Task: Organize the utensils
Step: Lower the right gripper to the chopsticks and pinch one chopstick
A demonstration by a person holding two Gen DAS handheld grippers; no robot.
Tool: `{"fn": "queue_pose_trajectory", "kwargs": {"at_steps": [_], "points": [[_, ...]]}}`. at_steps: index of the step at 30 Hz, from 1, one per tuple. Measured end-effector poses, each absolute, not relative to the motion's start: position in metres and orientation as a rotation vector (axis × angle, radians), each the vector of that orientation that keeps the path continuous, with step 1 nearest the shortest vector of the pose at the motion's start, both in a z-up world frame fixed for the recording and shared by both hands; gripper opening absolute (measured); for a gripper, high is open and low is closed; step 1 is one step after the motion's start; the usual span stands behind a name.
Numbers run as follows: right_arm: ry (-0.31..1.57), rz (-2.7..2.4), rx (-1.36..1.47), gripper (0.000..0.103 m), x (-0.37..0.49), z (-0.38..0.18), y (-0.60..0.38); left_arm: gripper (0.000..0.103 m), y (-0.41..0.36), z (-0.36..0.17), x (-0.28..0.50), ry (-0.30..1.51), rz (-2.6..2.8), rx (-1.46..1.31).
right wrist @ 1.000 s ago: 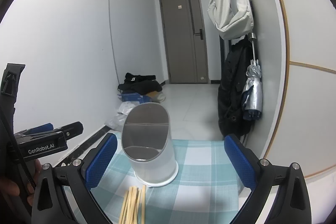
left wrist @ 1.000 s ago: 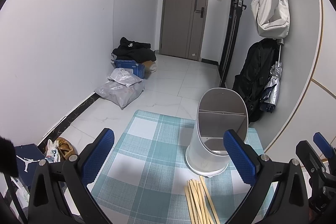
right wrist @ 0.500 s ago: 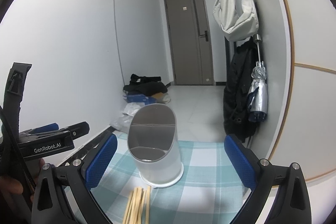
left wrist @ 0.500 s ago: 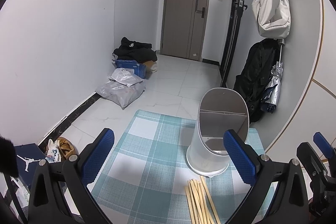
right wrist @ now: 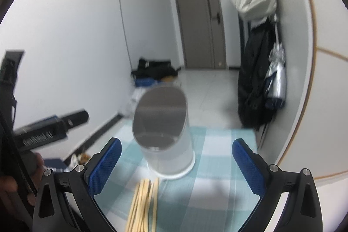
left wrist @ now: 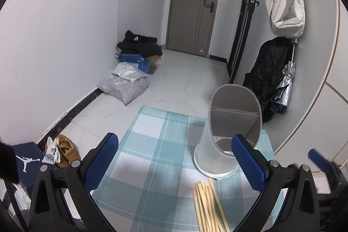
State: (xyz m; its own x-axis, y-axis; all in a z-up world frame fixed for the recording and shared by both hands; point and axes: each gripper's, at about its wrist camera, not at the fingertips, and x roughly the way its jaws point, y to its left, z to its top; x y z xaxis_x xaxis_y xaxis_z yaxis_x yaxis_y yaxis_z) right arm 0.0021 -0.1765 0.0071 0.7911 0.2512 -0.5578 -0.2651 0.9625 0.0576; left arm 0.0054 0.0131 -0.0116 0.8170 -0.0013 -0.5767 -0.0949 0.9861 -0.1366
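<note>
A white utensil holder (left wrist: 226,136) with a slanted grey mouth and an inner divider stands upright on a teal checked cloth (left wrist: 152,158). A bundle of pale wooden chopsticks (left wrist: 209,206) lies flat on the cloth just in front of it. My left gripper (left wrist: 175,158) hangs open above the cloth, left of the holder, empty. In the right wrist view the holder (right wrist: 167,136) and the chopsticks (right wrist: 143,203) lie between the fingers of my right gripper (right wrist: 176,160), which is open and empty. That view is blurred.
The cloth (right wrist: 217,169) ends near the right wall. Beyond it are a tiled floor (left wrist: 184,82), grey bags (left wrist: 125,86), a blue box (left wrist: 134,60) and a door (left wrist: 191,8). A black coat (left wrist: 267,71), an umbrella (left wrist: 285,88) and a white bag (left wrist: 287,8) hang on the right.
My right gripper has tilted down and moved closer over the holder and chopsticks, blurring its view. The left gripper has barely moved. Both stay open.
</note>
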Motion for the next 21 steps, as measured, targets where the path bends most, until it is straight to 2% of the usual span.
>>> {"fn": "queue_pose_trajectory", "kwargs": {"at_steps": [3, 4, 6, 9, 12, 21], "points": [[0.701, 0.293, -0.059, 0.099, 0.013, -0.013, -0.168, 0.102, 0.022, -0.021, 0.008, 0.645, 0.071, -0.162], [0.745, 0.298, -0.078, 0.093, 0.016, -0.022, -0.164, 0.102, 0.026, -0.024, 0.009, 0.66, 0.08, -0.164], [0.826, 0.304, -0.118, 0.089, 0.024, -0.04, -0.157, 0.102, 0.033, -0.032, 0.012, 0.7, 0.085, -0.179], [0.937, 0.312, -0.168, 0.074, 0.033, -0.067, -0.147, 0.102, 0.042, -0.043, 0.017, 0.762, 0.082, -0.217], [1.007, 0.327, -0.212, 0.072, 0.038, -0.088, -0.139, 0.102, 0.048, -0.052, 0.022, 0.814, 0.089, -0.228], [1.105, 0.316, -0.279, 0.055, 0.056, -0.123, -0.127, 0.102, 0.064, -0.07, 0.033, 0.937, 0.103, -0.287]]}}
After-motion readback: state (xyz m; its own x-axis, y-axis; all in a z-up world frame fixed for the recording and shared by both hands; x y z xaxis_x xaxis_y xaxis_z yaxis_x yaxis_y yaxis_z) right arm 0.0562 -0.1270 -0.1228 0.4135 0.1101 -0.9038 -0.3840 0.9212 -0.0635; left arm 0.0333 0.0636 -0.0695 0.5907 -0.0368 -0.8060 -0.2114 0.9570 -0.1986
